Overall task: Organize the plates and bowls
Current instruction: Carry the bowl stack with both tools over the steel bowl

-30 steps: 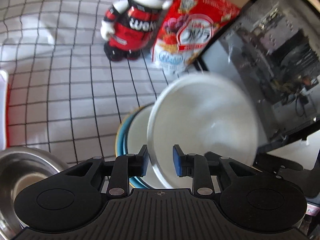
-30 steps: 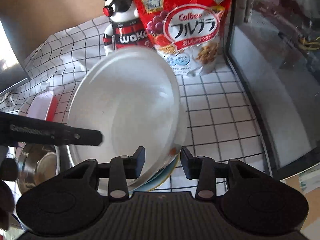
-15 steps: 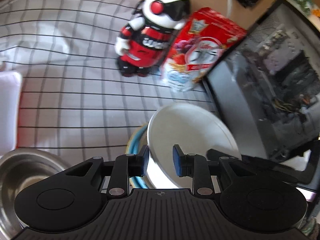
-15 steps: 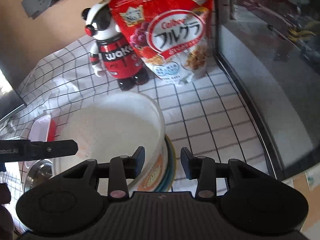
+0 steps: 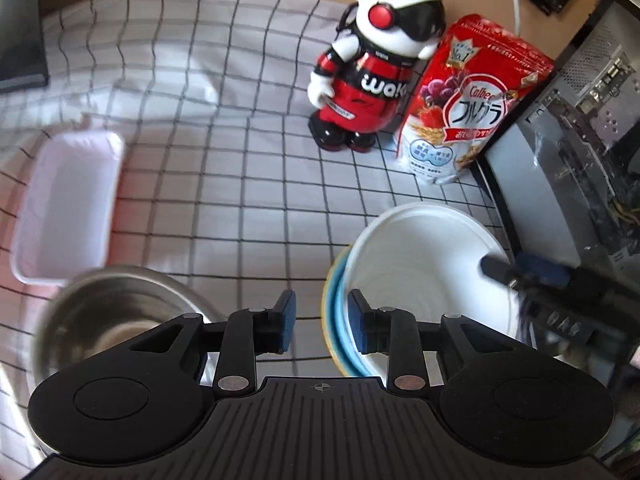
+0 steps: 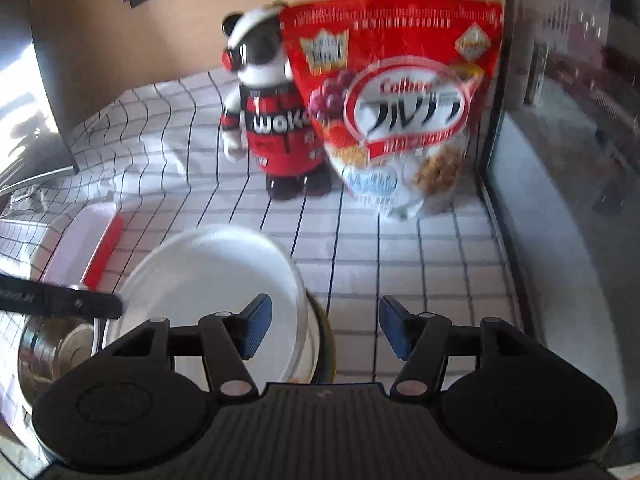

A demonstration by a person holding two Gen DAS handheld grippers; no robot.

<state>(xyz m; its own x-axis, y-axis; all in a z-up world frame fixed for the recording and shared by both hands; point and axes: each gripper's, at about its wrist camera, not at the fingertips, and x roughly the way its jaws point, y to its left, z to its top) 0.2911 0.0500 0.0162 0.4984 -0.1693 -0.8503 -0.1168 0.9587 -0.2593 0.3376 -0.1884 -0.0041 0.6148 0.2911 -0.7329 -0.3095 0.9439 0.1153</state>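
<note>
Both claws are opening, gripping nothing: left gripper (image 5: 321, 322) straddles the white bowl's (image 5: 424, 264) nine-o'clock rim, right gripper (image 6: 325, 326) its three-o'clock rim.

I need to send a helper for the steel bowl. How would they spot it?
On the checked tablecloth, look left of the white bowl stacked on plates. The steel bowl sits just in front of the pink tray; it is the only shiny metal dish.

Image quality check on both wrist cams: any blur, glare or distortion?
Left wrist: pink tray and steel bowl smeared, toy sharp, grid cloth bowed by the fisheye. Right wrist: whole frame motion-blurred, cereal bag text soft, sun glare far left.
</note>
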